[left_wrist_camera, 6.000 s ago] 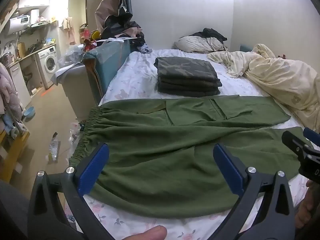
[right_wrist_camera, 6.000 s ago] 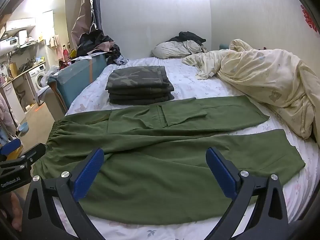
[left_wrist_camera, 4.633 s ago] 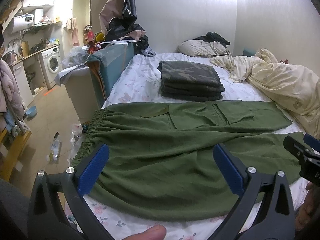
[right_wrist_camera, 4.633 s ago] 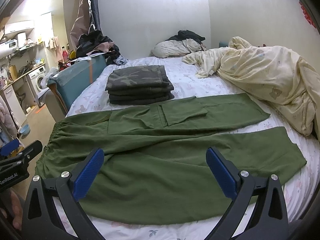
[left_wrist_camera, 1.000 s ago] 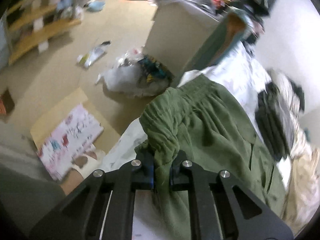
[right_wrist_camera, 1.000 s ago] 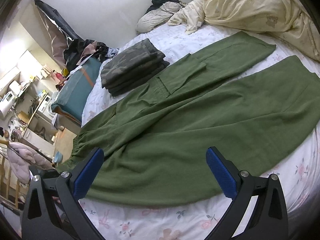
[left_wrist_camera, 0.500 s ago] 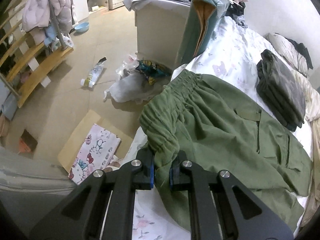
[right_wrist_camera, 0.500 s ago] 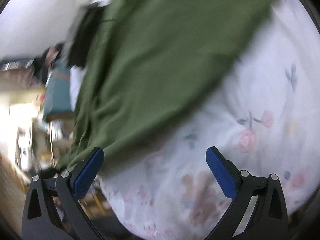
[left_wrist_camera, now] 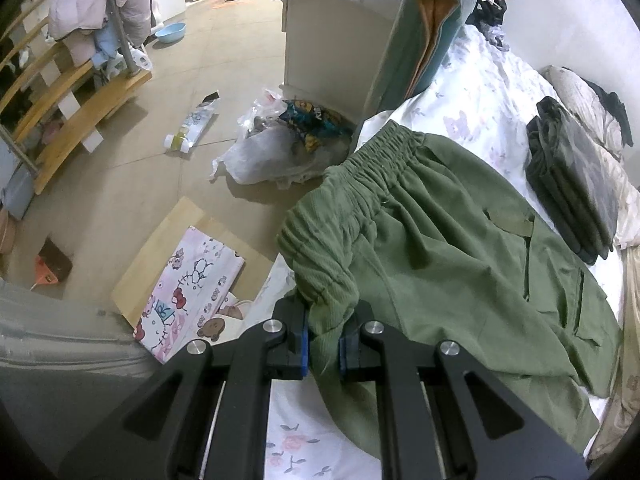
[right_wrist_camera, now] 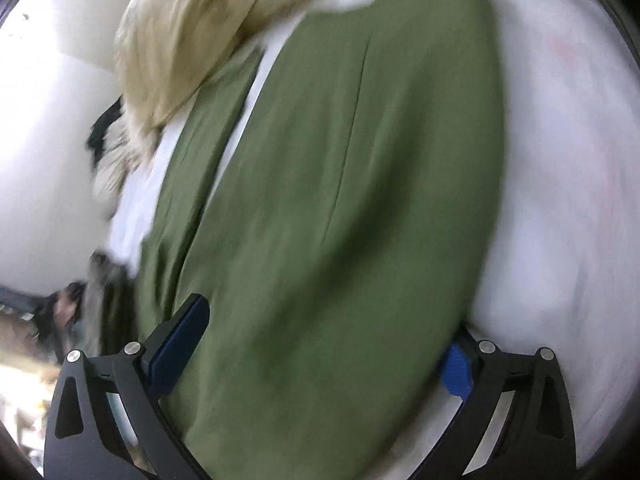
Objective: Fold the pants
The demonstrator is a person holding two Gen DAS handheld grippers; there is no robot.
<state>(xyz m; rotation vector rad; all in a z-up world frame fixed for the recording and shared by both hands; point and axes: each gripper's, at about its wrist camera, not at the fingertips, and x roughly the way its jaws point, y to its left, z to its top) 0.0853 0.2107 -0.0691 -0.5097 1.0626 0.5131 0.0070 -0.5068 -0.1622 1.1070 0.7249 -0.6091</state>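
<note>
Green pants (left_wrist_camera: 460,248) could slip: our left gripper (left_wrist_camera: 323,346) pinches only bunched waistband (left_wrist_camera: 344,184), our right gripper (right_wrist_camera: 320,344) gapes empty astride a leg.

In the left wrist view, bare flowered bed sheet (left_wrist_camera: 476,92) lies open at one o'clock between the upright teal cushion (left_wrist_camera: 424,36) and the stack of dark folded garments (left_wrist_camera: 572,192). The olive-green cloth pants (left_wrist_camera: 460,256) fill the centre. A clear plastic bag of rubbish (left_wrist_camera: 280,148) blocks the floor at eleven o'clock.

No readable text
You'll find no legible words, brands or numbers anywhere in either wrist view.
</note>
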